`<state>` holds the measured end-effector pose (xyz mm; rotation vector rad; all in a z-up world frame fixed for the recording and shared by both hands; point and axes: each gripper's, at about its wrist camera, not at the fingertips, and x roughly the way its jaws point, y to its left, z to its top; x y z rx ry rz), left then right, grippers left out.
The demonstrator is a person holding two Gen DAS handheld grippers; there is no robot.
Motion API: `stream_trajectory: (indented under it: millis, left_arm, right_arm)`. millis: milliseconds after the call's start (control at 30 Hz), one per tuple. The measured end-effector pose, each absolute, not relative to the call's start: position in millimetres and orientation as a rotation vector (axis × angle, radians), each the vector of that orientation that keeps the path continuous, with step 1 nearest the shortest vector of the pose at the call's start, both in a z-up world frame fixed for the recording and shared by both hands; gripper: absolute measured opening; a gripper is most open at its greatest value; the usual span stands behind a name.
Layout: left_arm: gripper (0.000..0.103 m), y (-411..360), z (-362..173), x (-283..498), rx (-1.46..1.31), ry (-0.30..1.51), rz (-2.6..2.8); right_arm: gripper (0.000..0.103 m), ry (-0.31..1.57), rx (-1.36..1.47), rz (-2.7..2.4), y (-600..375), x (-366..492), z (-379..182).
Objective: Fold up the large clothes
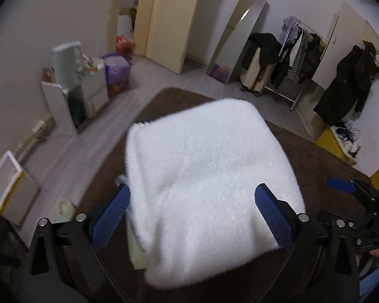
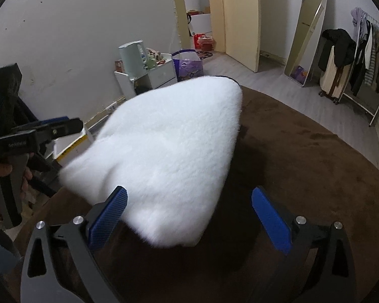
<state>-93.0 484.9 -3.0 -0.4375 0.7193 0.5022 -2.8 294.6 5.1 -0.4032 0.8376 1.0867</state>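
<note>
Folded white fleece lies on the brown rug; both grippers hang above it, jaws wide, nothing held.

The white fleece [image 1: 202, 181] rests as a thick, roughly square bundle on the brown rug [image 2: 303, 151]. Left gripper [image 1: 192, 212] sits straight over the near edge, the bundle spreading forward between its blue pads, which stand apart from the pile. Right gripper [image 2: 192, 217] is set off to the bundle's right: only the near corner comes in by its left pad, the right pad over bare rug. From the right-wrist view the bundle's long axis runs away and up-left. Left gripper looks the nearer and better centred; any next pinch likely falls to it, the right needing to shift left first.
</note>
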Motion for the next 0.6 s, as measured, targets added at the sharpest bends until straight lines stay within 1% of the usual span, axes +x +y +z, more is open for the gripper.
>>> stream_trajectory:
  millis: [233,600]
  left_arm:
    - [0.097,442.8,30.3,-124.4,-0.35,0.722,0.52]
    - [0.097,364.1,30.4,-167.3,-0.274,0.752,0.516]
  right_arm:
    - [0.098,0.802,-0.416,1.067,256.4,-40.5,30.9]
    - [0.098,0.784,-0.431,1.02,199.3,-110.4,31.4]
